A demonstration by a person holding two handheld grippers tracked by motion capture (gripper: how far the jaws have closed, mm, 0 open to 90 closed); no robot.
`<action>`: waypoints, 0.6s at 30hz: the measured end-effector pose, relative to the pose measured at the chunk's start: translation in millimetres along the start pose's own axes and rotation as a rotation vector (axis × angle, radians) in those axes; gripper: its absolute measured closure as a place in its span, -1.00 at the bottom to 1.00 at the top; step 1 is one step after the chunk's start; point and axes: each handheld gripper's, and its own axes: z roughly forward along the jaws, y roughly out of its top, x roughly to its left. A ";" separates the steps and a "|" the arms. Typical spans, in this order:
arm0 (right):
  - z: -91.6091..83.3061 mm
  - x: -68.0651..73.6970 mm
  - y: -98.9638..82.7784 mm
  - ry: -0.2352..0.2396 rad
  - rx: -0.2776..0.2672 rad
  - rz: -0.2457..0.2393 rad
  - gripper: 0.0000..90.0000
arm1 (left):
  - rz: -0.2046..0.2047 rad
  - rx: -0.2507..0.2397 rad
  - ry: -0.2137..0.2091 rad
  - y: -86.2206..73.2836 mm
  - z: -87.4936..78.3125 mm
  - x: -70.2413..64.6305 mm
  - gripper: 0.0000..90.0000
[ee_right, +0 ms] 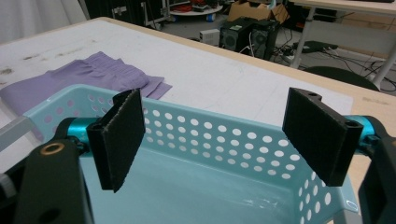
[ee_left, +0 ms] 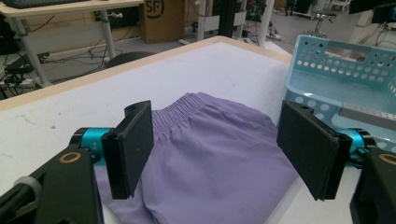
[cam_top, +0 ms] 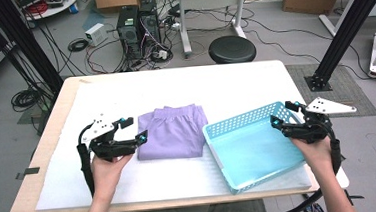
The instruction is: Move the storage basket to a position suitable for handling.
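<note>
Purple shorts (cam_top: 171,131) folded flat, waistband toward far edge.

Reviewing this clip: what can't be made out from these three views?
- Folded purple garment: its underside and inner layers, hidden by its own top fold.
- Blue basket: in the right gripper view, the near floor is cut off by the bottom edge and blocked by the right gripper.
- Left gripper: covers the garment's near edge in the left gripper view.
</note>
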 end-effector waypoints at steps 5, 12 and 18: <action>-1.5 -2.0 0.2 0.002 -0.011 -0.003 -0.53 | 0.005 -0.002 -0.035 0.7 6.5 -9.4 -0.39; -4.0 -6.7 -1.8 0.004 -0.002 -0.020 -0.53 | 0.030 0.011 -0.085 0.6 18.9 -35.0 -0.39; -17.1 -8.8 -10.0 -0.012 -0.013 -0.047 -0.53 | 0.089 0.023 -0.111 -2.7 32.6 -72.5 -0.39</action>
